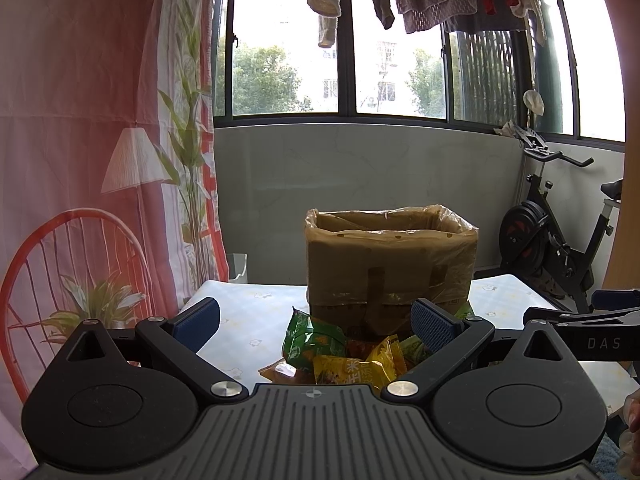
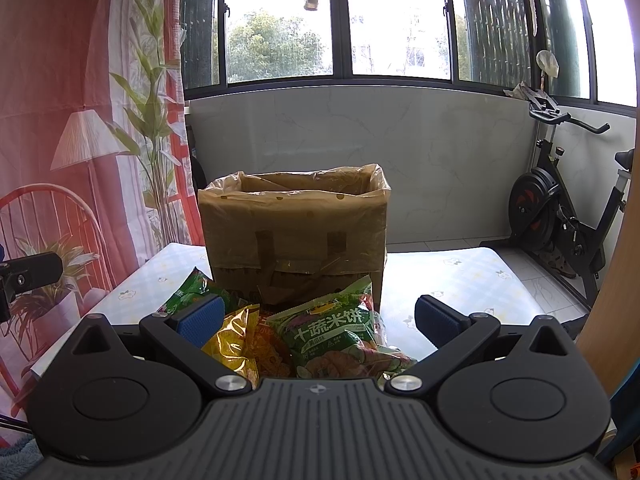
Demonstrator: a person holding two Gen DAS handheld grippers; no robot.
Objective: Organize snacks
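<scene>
- Since the snack packets (image 2: pixel 320 336) are sitting piled right before the lined box (image 2: pixel 296 236), both grippers are hovering spread wide, holding nothing.
- Right gripper (image 2: pixel 320 320) is lining up first, probably.

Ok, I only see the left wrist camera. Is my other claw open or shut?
Observer: Open. The right claw has its pads wide apart and grips nothing.
Child: What's in front of it?
Observer: A big green packet with white writing, on the snack pile before the box.
Child: Anything else close?
Observer: A gold packet shows right beside its left pad.
</scene>
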